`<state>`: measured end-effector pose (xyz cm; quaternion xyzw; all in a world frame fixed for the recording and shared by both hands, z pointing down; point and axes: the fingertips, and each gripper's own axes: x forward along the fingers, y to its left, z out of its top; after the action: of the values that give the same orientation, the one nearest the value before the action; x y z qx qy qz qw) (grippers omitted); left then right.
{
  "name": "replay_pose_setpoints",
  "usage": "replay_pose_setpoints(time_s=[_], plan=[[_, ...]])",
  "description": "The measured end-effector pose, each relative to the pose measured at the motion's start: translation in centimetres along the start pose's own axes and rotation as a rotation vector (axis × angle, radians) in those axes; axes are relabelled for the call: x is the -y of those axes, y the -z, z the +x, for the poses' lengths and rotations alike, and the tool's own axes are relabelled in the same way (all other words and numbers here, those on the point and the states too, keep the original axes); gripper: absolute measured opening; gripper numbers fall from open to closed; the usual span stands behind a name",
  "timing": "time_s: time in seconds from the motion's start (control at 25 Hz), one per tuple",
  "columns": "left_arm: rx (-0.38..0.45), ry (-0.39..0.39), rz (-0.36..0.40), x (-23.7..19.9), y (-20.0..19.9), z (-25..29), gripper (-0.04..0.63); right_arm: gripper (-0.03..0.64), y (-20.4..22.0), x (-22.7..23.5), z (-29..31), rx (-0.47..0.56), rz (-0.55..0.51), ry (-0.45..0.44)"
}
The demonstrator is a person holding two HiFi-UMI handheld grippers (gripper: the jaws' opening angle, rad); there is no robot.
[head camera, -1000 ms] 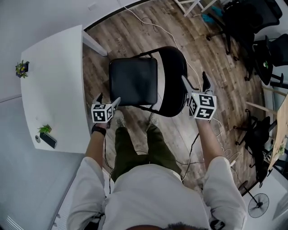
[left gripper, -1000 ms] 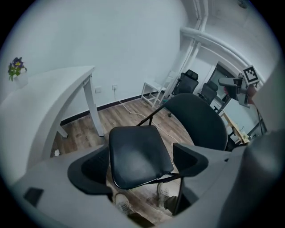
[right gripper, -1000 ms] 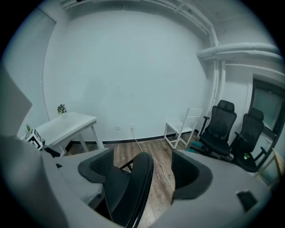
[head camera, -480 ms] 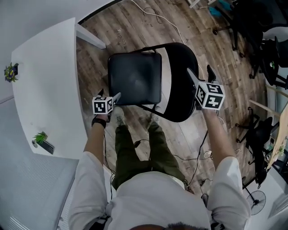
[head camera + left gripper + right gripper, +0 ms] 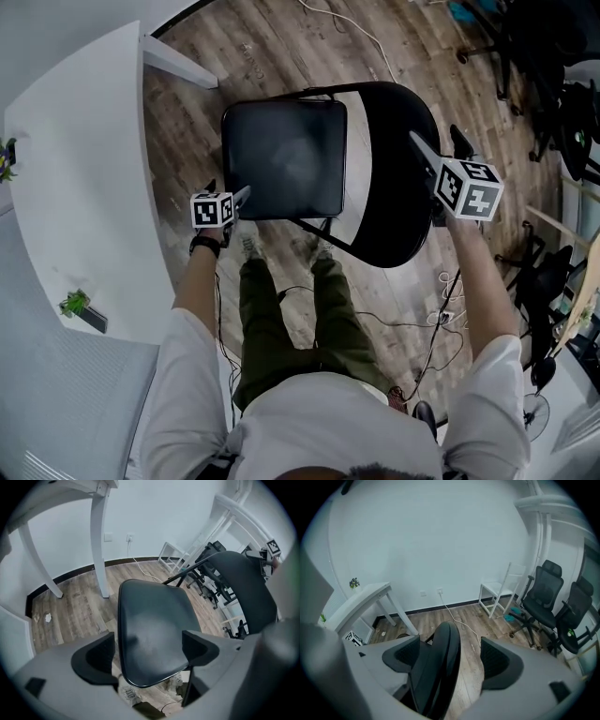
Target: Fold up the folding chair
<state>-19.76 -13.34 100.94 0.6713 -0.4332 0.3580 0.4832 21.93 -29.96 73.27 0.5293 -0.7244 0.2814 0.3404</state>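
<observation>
The black folding chair stands unfolded on the wood floor, its seat (image 5: 284, 159) flat and its backrest (image 5: 389, 178) to the right. My left gripper (image 5: 228, 190) is open at the seat's near left corner. In the left gripper view the seat's (image 5: 152, 630) front edge lies between the spread jaws of that gripper (image 5: 146, 651). My right gripper (image 5: 436, 138) is open at the backrest's top edge. In the right gripper view the backrest (image 5: 440, 663) runs edge-on between the jaws of the gripper (image 5: 451, 660), nearer the left one. I cannot tell whether either gripper touches the chair.
A white table (image 5: 84, 169) stands close on the left, its leg (image 5: 178, 67) near the chair. Black office chairs (image 5: 553, 75) crowd the right side. Cables (image 5: 375, 323) lie on the floor by the person's legs (image 5: 281, 319). A white rack (image 5: 499, 595) stands against the far wall.
Both grippers have moved forward onto the chair: the left to the seat's corner, the right up to the backrest's top edge. The chair itself has not folded.
</observation>
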Motion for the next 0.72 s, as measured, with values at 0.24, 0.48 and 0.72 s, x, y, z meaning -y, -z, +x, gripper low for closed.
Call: replay_pose_setpoints(time_s=[0.24,0.48,0.72], plan=[[-0.038,0.033,-0.067,-2.8,1.4,3.8,0.453,0.422,0.6,-0.1,2.5,-0.066,0.019,-0.035],[-0.055,0.101,-0.097,-3.7,2.3,6.5,0.453,0.419,0.4,-0.3,3.9,-0.131,0.061,-0.071],[-0.062,0.178,-0.137,-4.4,3.0,8.9,0.453,0.310,0.8,-0.4,4.8,-0.180,0.072,-0.072]])
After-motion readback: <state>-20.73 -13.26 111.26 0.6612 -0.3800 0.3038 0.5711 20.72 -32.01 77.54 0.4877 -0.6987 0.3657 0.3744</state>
